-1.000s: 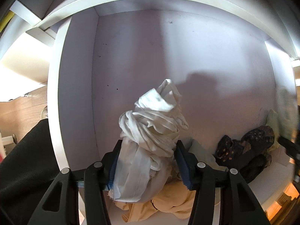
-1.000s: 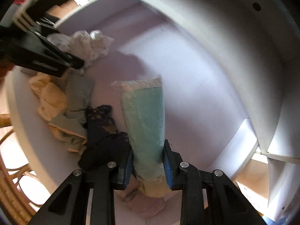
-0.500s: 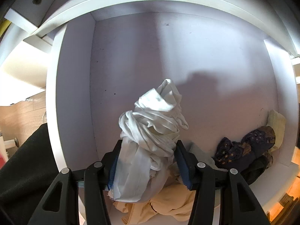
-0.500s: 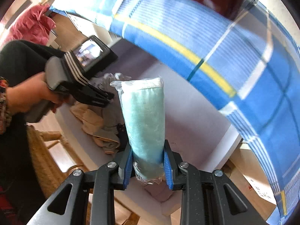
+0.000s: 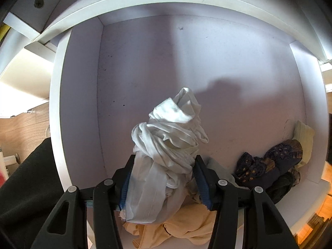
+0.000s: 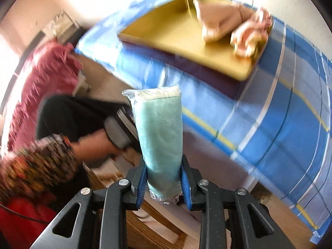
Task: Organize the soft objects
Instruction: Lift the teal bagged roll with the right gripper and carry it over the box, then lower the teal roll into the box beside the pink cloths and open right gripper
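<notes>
My left claw [image 5: 164,178] was clamped on a white cloth [image 5: 168,143], twisted into a knot, which stood up between the blue pads. It hung over the floor of a white cubby [image 5: 228,72]. Below the cloth lay a yellow garment [image 5: 186,226], part under the claw. Off to the right in the same cubby sat a dark patterned bundle [image 5: 269,166], with a pale yellow piece [image 5: 304,132] against the right wall. I judged this hand to be waiting in mid-sort, cloth lifted clear but not yet placed.

My right claw [image 6: 162,181] was clamped on a green roll [image 6: 159,137] in clear wrap; the jaws stood close together on its lower end and the roll poked upward past the pads. To the left, blurred, I saw my other hand [image 6: 93,145] on its grip, and a pink throw [image 6: 41,87] behind it. To the right lay a blue plaid cover [image 6: 280,114] with a yellow tray [image 6: 176,27] on top, and in the tray's far corner some peach cloths [image 6: 238,20]. The view was smeared.

I took the step in hand to be carrying the roll toward the tray. The next move would call for bringing it over a bare part of the tray, short of the peach cloths, lowering it until it rested, and only then letting the jaws part. The wrap looked slick, so I would have kept the squeeze firm until then.
</notes>
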Demonstrator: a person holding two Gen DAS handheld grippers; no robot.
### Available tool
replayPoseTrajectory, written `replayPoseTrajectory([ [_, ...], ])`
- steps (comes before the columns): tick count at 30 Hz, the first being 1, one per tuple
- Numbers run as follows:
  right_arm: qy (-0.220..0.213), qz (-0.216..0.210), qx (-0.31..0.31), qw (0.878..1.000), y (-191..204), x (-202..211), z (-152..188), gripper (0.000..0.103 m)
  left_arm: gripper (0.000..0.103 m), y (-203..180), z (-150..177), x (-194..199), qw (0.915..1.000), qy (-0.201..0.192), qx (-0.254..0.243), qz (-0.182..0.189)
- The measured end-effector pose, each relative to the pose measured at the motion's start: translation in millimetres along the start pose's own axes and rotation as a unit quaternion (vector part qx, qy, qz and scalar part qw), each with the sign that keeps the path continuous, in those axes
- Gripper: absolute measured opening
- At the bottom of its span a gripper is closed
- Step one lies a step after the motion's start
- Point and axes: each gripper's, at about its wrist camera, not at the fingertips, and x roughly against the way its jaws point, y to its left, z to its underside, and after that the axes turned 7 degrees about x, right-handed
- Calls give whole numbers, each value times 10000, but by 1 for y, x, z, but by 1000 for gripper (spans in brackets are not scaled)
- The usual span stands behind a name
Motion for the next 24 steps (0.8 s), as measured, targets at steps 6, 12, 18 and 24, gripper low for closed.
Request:
replayPoseTrajectory([
  [6, -561, 40, -355, 9978, -10, 35, -70, 28, 54, -1, 0, 2, 10000, 2, -77, -12],
  [12, -972, -19, -1057, 9896, -36, 38, -153, 28, 54, 0, -2, 5, 10000, 23, -60, 48],
  [18, -1180, -130, -1837, 9758, -68, 22, -218, 28, 54, 3, -4, 5, 9999, 49, -58, 84],
  [24, -1075, -33, -2621, 9590, -95, -23, -256, 28, 54, 11, -8, 8, 9998, 70, 22, 201],
])
